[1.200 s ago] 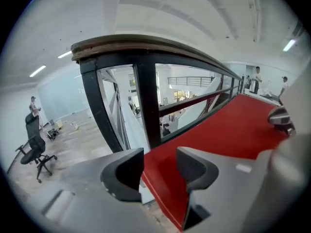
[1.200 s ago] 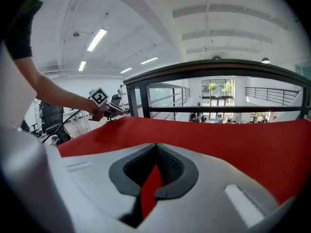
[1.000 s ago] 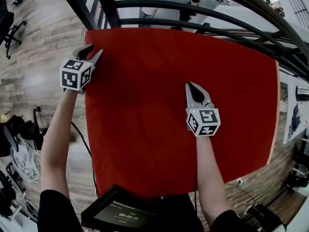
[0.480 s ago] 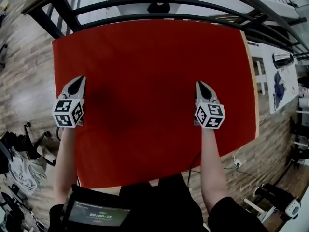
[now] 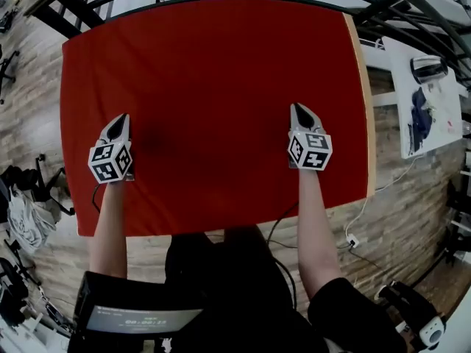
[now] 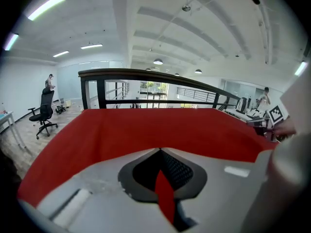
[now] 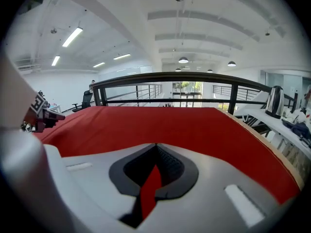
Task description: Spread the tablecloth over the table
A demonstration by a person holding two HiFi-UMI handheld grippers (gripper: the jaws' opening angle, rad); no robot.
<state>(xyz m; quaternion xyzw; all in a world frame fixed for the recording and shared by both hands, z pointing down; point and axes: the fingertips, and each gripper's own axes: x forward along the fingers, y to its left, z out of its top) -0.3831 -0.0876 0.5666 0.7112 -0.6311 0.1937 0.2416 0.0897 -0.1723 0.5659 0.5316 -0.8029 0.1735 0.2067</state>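
Both grippers are seen with their jaws closed together, tip against tip. The left gripper (image 5: 121,122) is held over the left part of the red tablecloth (image 5: 221,72), close to its left edge, and the right gripper (image 5: 299,113) is held over the right part, a little inside the right edge. In each gripper view a narrow strip of red is seen in the dark gap behind the closed tips. Whether that strip is a pinched fold or only the cloth lying below cannot be told. No lifted fold is seen at either tip from the head view. The tablecloth is spread flat and smooth across the table (image 5: 362,101), of which only a thin band of light wood is left bare along the right side. The near edge of the cloth is seen just in front of the person, whose forearms (image 5: 109,226) are stretched out over it. A faint dark patch is cast on the cloth beside the left gripper. A black railing (image 7: 184,75) is seen beyond the far edge, and wooden flooring (image 5: 29,87) is seen to the left.
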